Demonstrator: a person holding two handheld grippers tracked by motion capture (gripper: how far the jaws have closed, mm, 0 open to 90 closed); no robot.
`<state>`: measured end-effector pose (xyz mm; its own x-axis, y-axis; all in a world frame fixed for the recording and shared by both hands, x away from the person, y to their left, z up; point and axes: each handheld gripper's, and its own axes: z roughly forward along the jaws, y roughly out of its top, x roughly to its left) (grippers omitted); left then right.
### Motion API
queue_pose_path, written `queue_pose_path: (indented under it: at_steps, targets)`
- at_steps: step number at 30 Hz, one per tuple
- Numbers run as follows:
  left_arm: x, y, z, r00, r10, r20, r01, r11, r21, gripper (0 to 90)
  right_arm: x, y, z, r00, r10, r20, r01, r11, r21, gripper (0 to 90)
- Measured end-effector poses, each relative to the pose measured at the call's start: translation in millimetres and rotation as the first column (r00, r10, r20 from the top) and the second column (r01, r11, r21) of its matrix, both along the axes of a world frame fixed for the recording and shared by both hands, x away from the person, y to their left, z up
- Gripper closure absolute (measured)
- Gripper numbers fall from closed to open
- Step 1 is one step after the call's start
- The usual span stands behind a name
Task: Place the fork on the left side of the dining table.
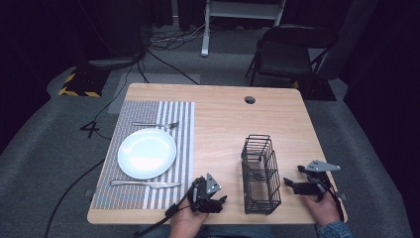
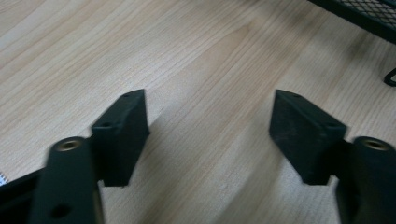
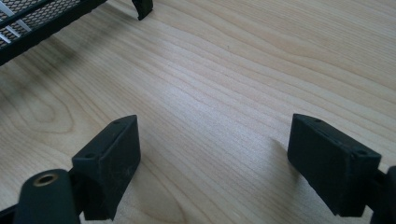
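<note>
A black wire basket (image 1: 260, 174) stands upright on the light wooden table (image 1: 223, 124) in the lower right of the high view, between the two grippers and nearest to both; it is tall and narrow, open at the top, with thin vertical bars and finer mesh lower down, and the wood shows through its walls. The left gripper (image 1: 213, 202) sits at the bottom centre of that view, just left of the basket, its jaws spread wide over bare wood with nothing between them, as the left gripper view shows (image 2: 210, 135). The right gripper (image 1: 293, 185) lies at the lower right, just beside the basket's right wall, jaws likewise spread over bare table (image 3: 215, 163). In both gripper views the basket is cut off at the top edge, so just a strip of its mesh (image 3: 32, 18) is seen. What lies inside the basket is hard to make out from above. Further left, a white plate (image 1: 146, 153), a fork (image 1: 156, 124) and a knife (image 1: 146, 184) rest on a striped placemat (image 1: 184, 144). No writing or label is readable anywhere
</note>
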<state>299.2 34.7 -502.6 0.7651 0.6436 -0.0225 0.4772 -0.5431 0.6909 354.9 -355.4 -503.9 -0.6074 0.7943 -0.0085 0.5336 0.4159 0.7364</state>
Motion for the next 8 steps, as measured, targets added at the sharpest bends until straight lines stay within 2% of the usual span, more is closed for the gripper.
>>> queue_pose_path:
  at_steps: [3,8]
  targets:
    - [1.4,-1.6,-0.5,0.9999,0.012,-0.012,-0.012,0.9999,0.006,14.5,0.0,0.0,0.0,1.0,-0.001,0.0,0.001,1.0,0.0,17.2]
    - [0.9,-3.1,-0.7,0.9997,0.023,-0.01,-0.023,0.9997,0.013,13.4,0.0,0.0,0.0,1.0,-0.001,0.0,0.001,1.0,0.0,17.2]
